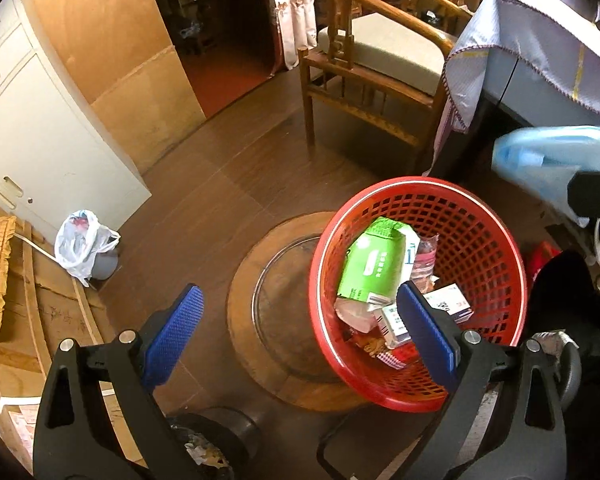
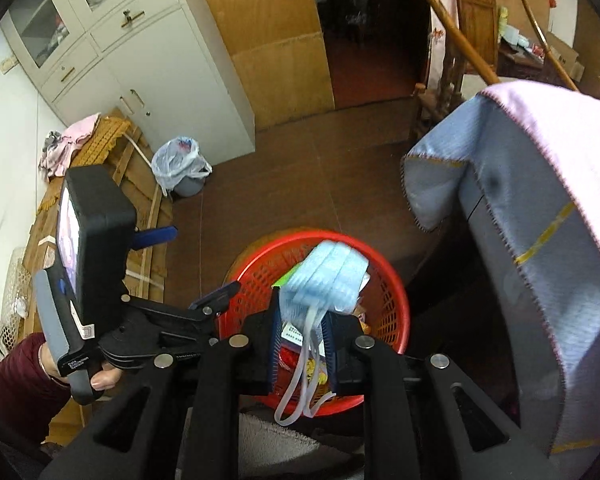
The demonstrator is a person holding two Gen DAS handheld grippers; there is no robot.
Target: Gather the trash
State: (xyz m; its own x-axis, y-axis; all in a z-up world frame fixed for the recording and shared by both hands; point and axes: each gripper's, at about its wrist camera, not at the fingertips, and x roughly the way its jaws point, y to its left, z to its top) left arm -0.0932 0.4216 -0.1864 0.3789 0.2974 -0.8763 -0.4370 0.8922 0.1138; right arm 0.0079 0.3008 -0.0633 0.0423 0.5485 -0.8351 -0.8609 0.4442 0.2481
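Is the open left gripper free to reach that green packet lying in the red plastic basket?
Probably yes: the left gripper is open above the red plastic basket, nothing covering the green packet.

The left gripper (image 1: 300, 312) is a black plastic frame of triangular cut-out arms joined by round silver screws, ending in two flat fingers with blue dimpled rubber pads (image 1: 175, 332). The right gripper (image 2: 302, 350) has the same black arms, silver screws and blue ribbed pads. The person's left hand (image 2: 100, 378) emerges from a dark maroon sleeve (image 2: 12, 396), gripping a black-and-grey handle with a small white label.
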